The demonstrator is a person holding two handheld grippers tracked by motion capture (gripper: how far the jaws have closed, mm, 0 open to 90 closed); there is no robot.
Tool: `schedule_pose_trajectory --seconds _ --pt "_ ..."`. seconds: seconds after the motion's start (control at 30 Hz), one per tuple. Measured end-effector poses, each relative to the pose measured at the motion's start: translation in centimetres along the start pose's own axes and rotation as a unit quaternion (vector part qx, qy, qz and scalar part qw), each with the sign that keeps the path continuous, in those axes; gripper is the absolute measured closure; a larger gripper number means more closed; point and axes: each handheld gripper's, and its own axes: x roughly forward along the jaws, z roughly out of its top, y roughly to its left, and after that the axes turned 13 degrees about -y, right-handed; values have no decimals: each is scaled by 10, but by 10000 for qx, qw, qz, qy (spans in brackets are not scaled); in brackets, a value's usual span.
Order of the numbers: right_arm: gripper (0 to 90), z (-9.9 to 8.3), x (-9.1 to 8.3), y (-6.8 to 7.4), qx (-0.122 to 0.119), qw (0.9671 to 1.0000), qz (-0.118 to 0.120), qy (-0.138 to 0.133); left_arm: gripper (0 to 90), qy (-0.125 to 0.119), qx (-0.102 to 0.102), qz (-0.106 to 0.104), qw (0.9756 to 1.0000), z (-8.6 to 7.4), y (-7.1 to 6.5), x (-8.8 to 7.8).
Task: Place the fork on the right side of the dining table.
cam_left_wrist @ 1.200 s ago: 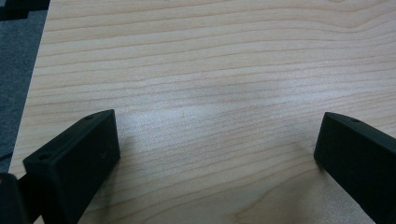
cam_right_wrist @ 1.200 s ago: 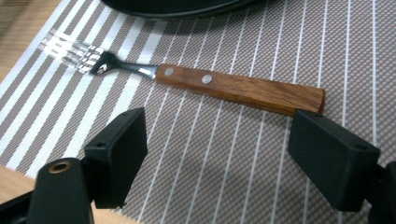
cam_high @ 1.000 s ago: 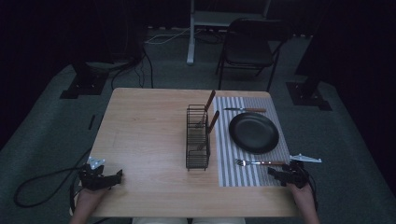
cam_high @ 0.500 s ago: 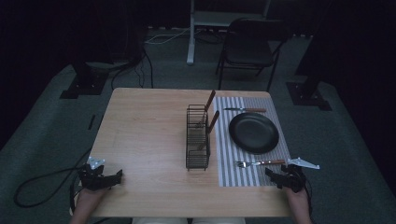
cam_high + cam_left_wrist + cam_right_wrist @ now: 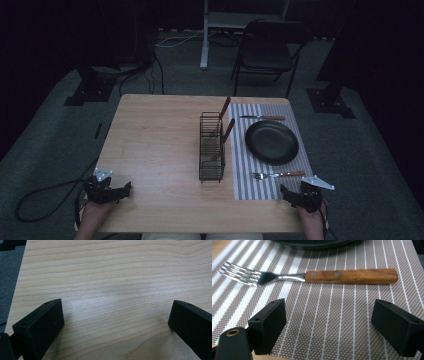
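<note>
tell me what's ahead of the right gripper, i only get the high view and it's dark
Observer: The wood-handled steel fork lies crosswise on the striped placemat, just beyond the open right gripper, untouched.
Operator: which way do the tines point
Observer: In the right gripper view, tines point left and the handle right.
Operator: and the left gripper
Observer: The left gripper is open over the bare light wooden table.
</note>
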Motion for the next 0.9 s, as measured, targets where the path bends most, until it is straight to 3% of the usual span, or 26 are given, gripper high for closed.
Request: schedule_pose_trajectory --seconds 0.13,0.23,0.47,0.9 --pt "117 -2 -1 9 -161 9994 -305 12 1 2 -1 -4 10000 0 0 -1" --pt "117 -3 -1 10 -111 9988 -471 29 1 -6 -2 -3 10000 0 0 0" --pt "116 -3 0 12 -88 9979 -629 90 1 -7 -3 -3 10000 -1 0 -1" --pt "114 -3 1 12 -80 9978 -651 95 1 -6 -5 -3 10000 0 0 0"
